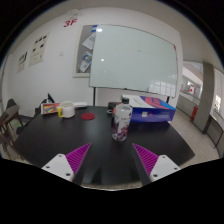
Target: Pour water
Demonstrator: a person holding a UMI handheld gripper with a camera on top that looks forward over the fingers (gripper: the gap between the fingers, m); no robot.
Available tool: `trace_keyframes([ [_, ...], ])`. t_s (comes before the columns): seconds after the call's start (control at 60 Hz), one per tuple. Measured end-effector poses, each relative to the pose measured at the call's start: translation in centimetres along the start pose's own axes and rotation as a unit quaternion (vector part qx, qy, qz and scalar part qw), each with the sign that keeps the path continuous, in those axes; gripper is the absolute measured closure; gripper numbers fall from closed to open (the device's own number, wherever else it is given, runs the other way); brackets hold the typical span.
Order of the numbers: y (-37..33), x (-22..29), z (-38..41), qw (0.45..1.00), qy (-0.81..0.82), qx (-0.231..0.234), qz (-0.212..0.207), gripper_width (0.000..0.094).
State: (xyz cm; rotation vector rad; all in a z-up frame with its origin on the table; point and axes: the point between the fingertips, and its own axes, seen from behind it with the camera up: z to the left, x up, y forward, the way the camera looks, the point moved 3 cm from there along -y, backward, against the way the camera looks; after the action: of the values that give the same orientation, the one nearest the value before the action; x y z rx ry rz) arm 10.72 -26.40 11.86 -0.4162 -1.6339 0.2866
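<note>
Chair (12, 118) at far left, beside the dark worktop (60, 140). Posters (38, 48) on the wall above it, and a red "3F" sign (70, 20) higher up.

On the worktop's back left: a small box with red on it (48, 106), then a yellow cup (66, 109) just beside it. A little further along, a flat red disc (88, 116) lies on the surface; could be a lid or a coaster, too small to tell.

Centre: a cup with a printed pattern (120, 124) stands upright on the worktop, ahead of the tool (113, 158) and roughly in line with the gap between its fingers. Well apart from the fingertips, nothing touching it. Contents not visible from this angle. A second, paler container (126, 103) stands just behind it.

Behind all this, a large whiteboard (130, 58) leans or hangs on the wall.

Right of the patterned cup: a blue and white box (152, 110) near the worktop's back edge.

Tool: both fingers spread wide, purple pads (79, 155) showing on the inner faces, nothing between them but bare worktop.

Far right: a doorway or corridor (196, 95) opening beyond the wall.
</note>
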Motion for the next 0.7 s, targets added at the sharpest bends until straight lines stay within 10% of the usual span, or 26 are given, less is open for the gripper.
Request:
trace_keyframes([
  [0.45,21.0,4.0,-4.6,0.999,0.018,0.014,-0.029,0.0146],
  [0.55,22.2,4.2,-4.2,0.999,0.014,0.022,-0.035,0.0384],
  [0.7,22.3,4.4,-4.1,0.999,0.014,0.023,-0.044,0.0493],
])
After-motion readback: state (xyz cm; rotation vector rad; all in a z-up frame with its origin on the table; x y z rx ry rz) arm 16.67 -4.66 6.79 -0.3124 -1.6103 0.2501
